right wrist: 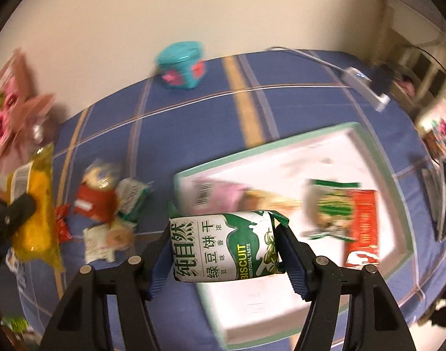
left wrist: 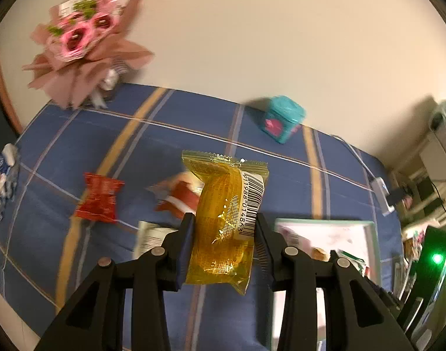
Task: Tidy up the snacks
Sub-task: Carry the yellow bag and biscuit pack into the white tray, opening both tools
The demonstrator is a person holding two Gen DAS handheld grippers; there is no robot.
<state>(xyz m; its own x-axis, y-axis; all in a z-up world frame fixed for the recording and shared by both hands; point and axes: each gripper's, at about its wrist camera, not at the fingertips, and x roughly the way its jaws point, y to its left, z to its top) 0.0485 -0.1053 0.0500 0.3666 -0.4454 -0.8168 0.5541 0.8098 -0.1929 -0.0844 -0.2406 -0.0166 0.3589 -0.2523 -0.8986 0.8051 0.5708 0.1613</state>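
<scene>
The left tongs (left wrist: 223, 231) clamp a glossy, crinkled yellow snack packet (left wrist: 226, 219) with a barcode, held above the blue plaid tabletop (left wrist: 281, 175). The right tongs (right wrist: 224, 248) grip a green-and-white biscuit pack (right wrist: 226, 247) over the shallow white tray (right wrist: 281, 307).

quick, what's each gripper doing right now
Left gripper: closed on the yellow snack packet, held above the table.
Right gripper: closed on the green bean biscuit pack, at the white tray.
</scene>
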